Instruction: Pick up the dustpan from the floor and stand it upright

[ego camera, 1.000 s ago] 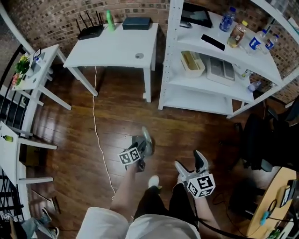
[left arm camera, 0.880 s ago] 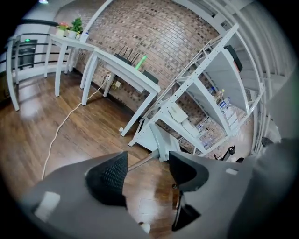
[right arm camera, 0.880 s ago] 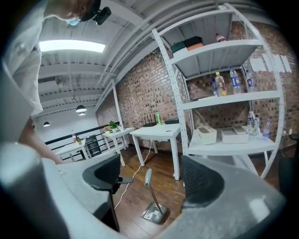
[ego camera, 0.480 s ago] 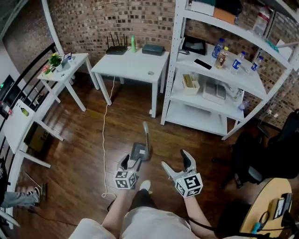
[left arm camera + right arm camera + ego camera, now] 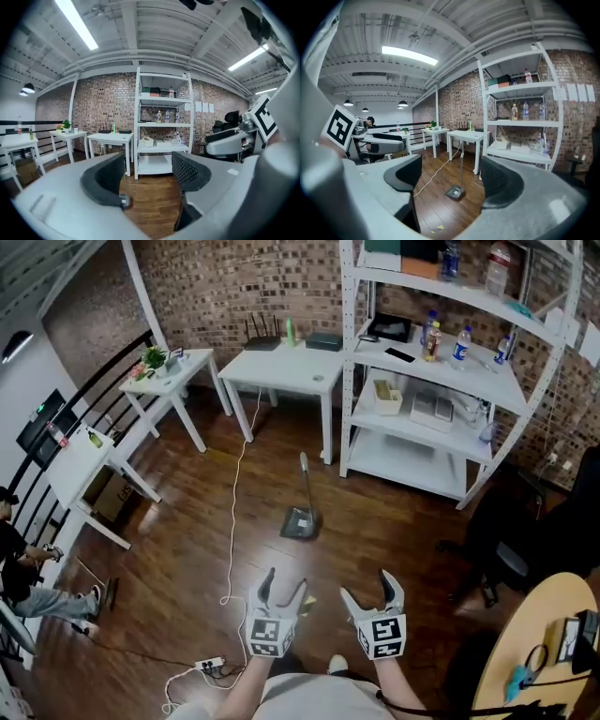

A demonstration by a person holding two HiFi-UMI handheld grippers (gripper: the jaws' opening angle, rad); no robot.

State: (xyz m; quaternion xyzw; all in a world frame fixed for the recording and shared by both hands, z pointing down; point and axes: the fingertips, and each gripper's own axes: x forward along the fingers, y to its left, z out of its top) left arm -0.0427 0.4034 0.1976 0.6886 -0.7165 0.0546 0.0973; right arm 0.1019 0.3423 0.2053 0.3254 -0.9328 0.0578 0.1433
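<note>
The dustpan (image 5: 300, 522) stands upright on the floor (image 5: 178, 521), pan down and handle straight up, well apart from both grippers; the left gripper (image 5: 284, 583) and right gripper (image 5: 367, 586) are held side by side near the person's body, pointing nearly level into the room; the left jaws are opening with nothing between them; the right jaws stand apart, empty; beyond lie a cable (image 5: 232, 521), a white table (image 5: 291, 367), a shelf rack (image 5: 348, 381) and a brick wall (image 5: 216, 287).

The dustpan (image 5: 301, 522) is grey, the floor (image 5: 178, 521) dark brown, the brick wall (image 5: 216, 287) reddish, the shelf unit (image 5: 412, 460) and counter (image 5: 286, 367) white. The left gripper (image 5: 284, 583) and right gripper (image 5: 367, 587) are pale grey with black-and-white markers.
</note>
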